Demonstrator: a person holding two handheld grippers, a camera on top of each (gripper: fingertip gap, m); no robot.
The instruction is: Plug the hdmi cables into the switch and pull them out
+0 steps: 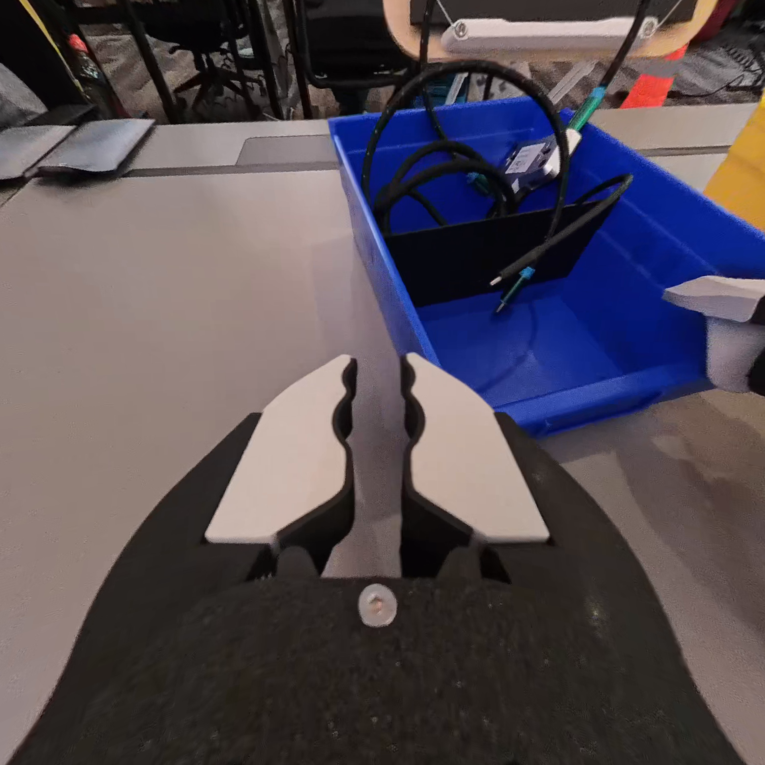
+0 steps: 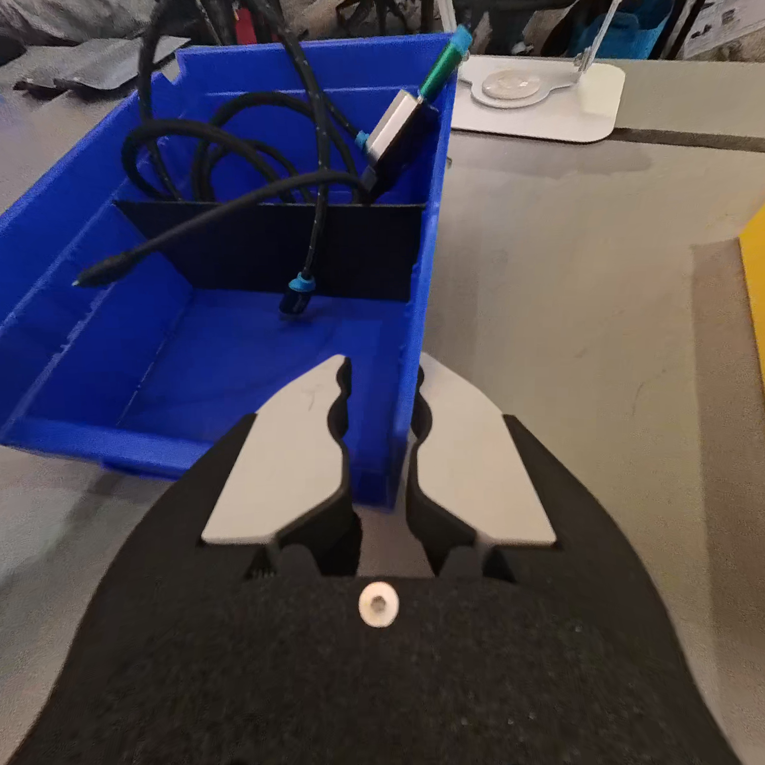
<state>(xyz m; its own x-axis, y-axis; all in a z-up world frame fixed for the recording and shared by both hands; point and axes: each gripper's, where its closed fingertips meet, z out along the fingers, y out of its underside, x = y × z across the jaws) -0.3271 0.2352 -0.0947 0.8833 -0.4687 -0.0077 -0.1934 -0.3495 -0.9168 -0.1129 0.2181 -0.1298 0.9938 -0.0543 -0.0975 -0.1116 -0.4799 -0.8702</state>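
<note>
Nearest, our left gripper (image 1: pixel 377 368) gapes empty over bare grey table (image 1: pixel 165 289); our right gripper (image 2: pixel 383 368), parted, straddles the blue plastic bin's (image 2: pixel 430 232) wall; behind its black divider (image 2: pixel 265 244), coiled black braided cables (image 2: pixel 232 145) half-hide the silver switch (image 2: pixel 393 124)

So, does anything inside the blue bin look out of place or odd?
Yes. The switch leans tilted against the blue bin wall, not flat. Two loose cable ends hang over the black divider into the front compartment.

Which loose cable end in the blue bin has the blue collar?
The plug hanging down over the black divider, nearest the bin floor. The other loose end is plain black.
</note>
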